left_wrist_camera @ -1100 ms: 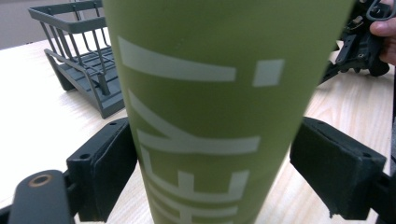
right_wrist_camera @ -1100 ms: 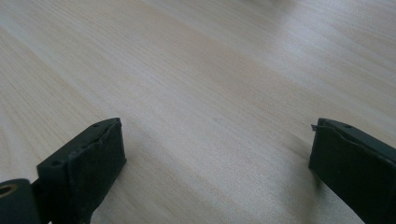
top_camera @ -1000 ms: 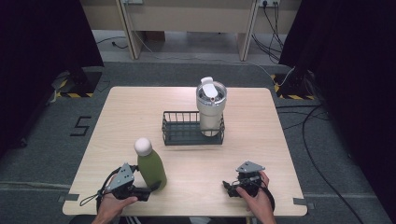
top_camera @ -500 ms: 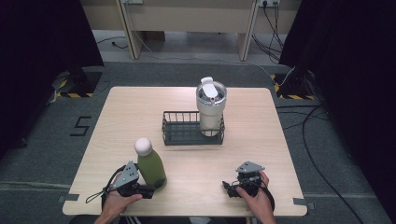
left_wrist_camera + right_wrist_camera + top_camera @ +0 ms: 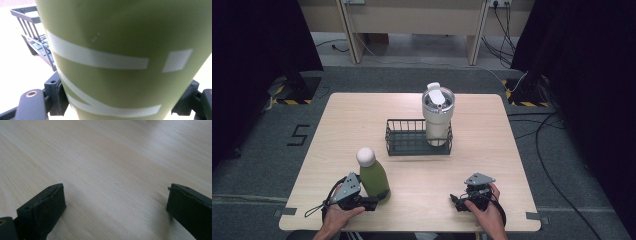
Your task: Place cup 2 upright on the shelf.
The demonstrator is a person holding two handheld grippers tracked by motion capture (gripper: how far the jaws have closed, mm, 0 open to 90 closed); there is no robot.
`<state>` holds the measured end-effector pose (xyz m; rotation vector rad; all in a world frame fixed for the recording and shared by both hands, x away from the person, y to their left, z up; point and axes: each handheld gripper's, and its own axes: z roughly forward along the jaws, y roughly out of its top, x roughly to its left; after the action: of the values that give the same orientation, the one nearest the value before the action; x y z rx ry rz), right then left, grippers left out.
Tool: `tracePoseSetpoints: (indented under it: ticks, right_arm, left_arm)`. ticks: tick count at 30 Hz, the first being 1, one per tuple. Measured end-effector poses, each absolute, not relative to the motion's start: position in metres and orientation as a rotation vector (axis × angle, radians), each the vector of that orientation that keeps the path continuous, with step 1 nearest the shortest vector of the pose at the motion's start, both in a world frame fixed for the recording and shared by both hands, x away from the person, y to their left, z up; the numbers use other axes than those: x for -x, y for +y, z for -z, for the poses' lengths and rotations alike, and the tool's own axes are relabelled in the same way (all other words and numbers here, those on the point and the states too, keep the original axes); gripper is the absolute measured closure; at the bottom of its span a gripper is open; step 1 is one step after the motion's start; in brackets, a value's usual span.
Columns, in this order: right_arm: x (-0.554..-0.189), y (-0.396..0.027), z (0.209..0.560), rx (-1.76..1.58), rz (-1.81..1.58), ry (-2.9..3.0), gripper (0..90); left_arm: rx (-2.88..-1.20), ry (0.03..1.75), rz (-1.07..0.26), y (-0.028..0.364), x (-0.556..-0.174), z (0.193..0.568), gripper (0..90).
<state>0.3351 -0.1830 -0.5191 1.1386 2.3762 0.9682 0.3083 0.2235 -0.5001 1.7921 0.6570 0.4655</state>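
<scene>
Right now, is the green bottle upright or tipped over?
Upright. The green bottle stands on the table with its white cap on top, and the left claw is shut on its base.

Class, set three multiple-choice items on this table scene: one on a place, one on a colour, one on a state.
1. Where does the white tumbler stand?
A. In the wire basket
B. Beside the right gripper
C. On the floor

2. What colour is the cap of the green bottle?
A. Black
B. White
C. Red

3. How does the left gripper stand?
A. Open above the basket
B. Shut on the green bottle
C. Lying empty

Key: 1 A, it stands inside the basket's right end; 2 B, the rounded cap is white; 3 B, both jaws press the bottle's sides.
</scene>
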Motion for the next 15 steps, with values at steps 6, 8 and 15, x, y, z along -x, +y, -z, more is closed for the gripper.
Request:
tracePoseSetpoints:
  ticks: [6,8,15]
  right_arm:
    - [-0.335,-0.183,0.519,-1.137,-0.968,2.377,2.4]
    - [-0.335,-0.183,0.519,-1.139,-0.968,2.377,2.4]
    - [-0.335,-0.183,0.519,-1.139,-0.968,2.377,2.3]
  left_arm:
    - [-1.783,0.661,-0.465,0.224,-0.311,0.497,20.6]
    - [-1.778,0.661,-0.462,0.225,-0.313,0.493,20.6]
    - [-1.780,0.665,-0.477,0.226,-0.317,0.484,20.6]
